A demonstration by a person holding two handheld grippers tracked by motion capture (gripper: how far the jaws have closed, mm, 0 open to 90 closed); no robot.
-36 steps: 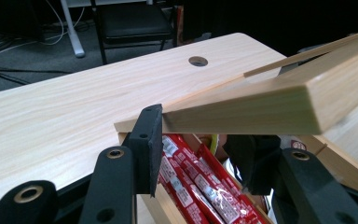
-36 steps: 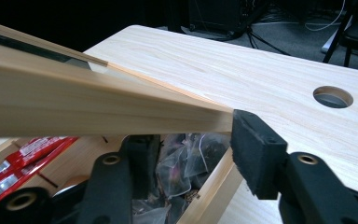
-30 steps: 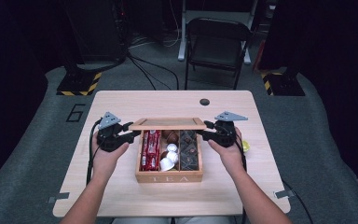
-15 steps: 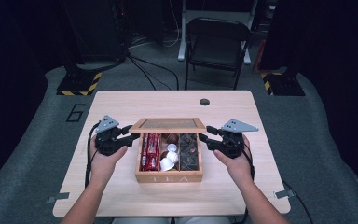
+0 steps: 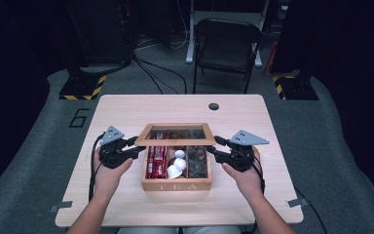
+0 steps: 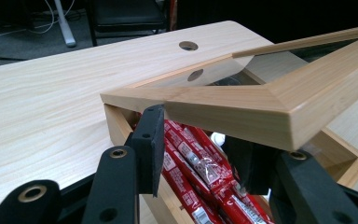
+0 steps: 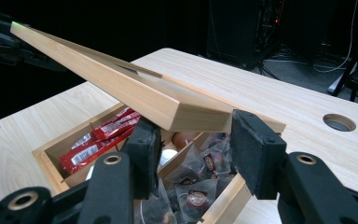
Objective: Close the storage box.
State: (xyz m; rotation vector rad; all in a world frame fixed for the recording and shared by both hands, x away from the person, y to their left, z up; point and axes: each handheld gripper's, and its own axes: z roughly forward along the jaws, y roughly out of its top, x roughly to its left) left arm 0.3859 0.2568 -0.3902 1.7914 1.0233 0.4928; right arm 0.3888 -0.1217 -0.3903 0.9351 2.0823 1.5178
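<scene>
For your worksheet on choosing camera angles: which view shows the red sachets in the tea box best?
The left gripper view: the red sachets lie close, wrappers legible. The right gripper view shows them farther off under the lid; the high view shows them small.

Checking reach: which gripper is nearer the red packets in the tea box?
Left. The left gripper is at the lid's left corner, right beside the red packets; the right gripper is across the box.

The tea box [image 5: 176, 185] and its raised lid [image 6: 242, 105] are pale, smooth, matt wood, the lid framing a clear pane. Inside the box lie glossy red plastic sachets [image 6: 200, 163]. The table [image 5: 126, 109] is light wood-grain.
</scene>
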